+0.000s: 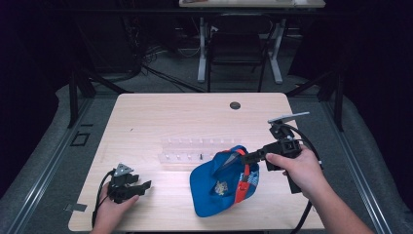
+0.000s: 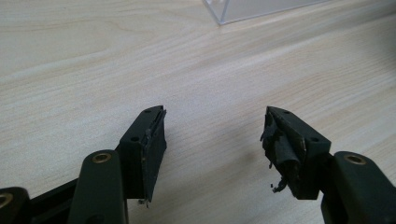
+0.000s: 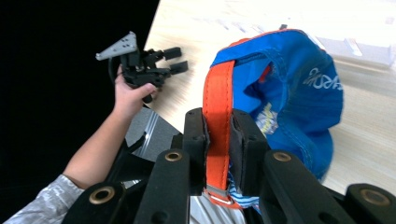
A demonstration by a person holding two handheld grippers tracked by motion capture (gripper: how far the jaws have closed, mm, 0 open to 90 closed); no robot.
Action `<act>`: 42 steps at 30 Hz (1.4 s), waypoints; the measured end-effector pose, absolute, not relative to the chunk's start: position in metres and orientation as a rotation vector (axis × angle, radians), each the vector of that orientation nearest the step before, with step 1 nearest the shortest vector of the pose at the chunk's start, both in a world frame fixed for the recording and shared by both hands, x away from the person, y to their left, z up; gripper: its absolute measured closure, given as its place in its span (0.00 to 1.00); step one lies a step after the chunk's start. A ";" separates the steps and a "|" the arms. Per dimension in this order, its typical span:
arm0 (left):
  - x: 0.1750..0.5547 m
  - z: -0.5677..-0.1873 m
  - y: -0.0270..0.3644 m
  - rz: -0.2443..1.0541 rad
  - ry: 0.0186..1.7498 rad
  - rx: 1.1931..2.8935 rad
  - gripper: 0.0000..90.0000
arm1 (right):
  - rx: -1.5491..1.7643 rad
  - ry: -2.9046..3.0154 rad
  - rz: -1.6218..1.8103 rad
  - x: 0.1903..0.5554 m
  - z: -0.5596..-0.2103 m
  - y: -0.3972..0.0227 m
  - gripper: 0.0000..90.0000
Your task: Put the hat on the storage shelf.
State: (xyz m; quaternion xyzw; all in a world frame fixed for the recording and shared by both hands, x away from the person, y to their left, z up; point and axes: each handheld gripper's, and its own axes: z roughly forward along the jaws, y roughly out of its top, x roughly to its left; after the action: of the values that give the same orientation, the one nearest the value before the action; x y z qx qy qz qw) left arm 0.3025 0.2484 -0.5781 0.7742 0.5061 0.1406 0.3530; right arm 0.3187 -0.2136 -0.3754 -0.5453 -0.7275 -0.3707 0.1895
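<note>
A blue cap [image 1: 219,185] with an orange back strap [image 1: 242,183] lies at the front right of the wooden table [image 1: 170,117]. My right gripper [image 1: 238,157] reaches into it from the right. In the right gripper view the gripper [image 3: 218,122] is shut on the orange strap [image 3: 217,93], and the blue cap [image 3: 289,93] hangs beyond the jaws. My left gripper [image 1: 144,186] rests near the front left corner, well apart from the cap. Its jaws stand open over bare wood in the left gripper view [image 2: 215,126].
A clear plastic rack [image 1: 195,151] with small pegs lies across the table's middle, just behind the cap; its corner [image 2: 243,9] shows ahead of the left gripper. A dark cable hole [image 1: 235,105] sits near the far edge. A chair [image 1: 238,44] stands beyond the table.
</note>
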 end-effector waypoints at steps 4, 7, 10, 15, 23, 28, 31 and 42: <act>0.302 -0.578 0.248 0.364 1.309 2.002 0.43 | -1.516 -2.022 -1.071 0.321 -0.364 -0.213 0.87; 0.303 -0.578 0.248 0.364 1.309 2.003 0.43 | -1.510 -2.011 -1.085 0.322 -0.357 -0.213 0.87; 0.303 -0.578 0.248 0.366 1.308 2.003 0.43 | -1.506 -2.007 -1.100 0.322 -0.352 -0.213 0.87; 0.302 -0.578 0.248 0.368 1.307 2.002 0.43 | -1.512 -2.009 -1.107 0.323 -0.344 -0.214 0.87; 0.302 -0.578 0.248 0.368 1.304 2.007 0.43 | -1.534 -1.978 -1.135 0.326 -0.334 -0.219 0.87; 0.302 -0.578 0.247 0.370 1.304 2.007 0.43 | -1.541 -1.944 -1.162 0.330 -0.330 -0.220 0.87; 0.302 -0.578 0.247 0.374 1.307 2.008 0.43 | -1.526 -1.927 -1.178 0.333 -0.326 -0.218 0.87; 0.302 -0.578 0.248 0.364 1.307 2.008 0.43 | -1.522 -1.911 -1.219 0.347 -0.305 -0.204 0.87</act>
State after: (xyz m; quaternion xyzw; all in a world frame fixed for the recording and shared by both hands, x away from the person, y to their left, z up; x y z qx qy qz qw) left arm 0.3024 0.2479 -0.5781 0.7757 0.5049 0.1406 0.3516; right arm 0.3471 -0.2042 -0.3046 -0.5457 -0.6853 -0.4371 0.2041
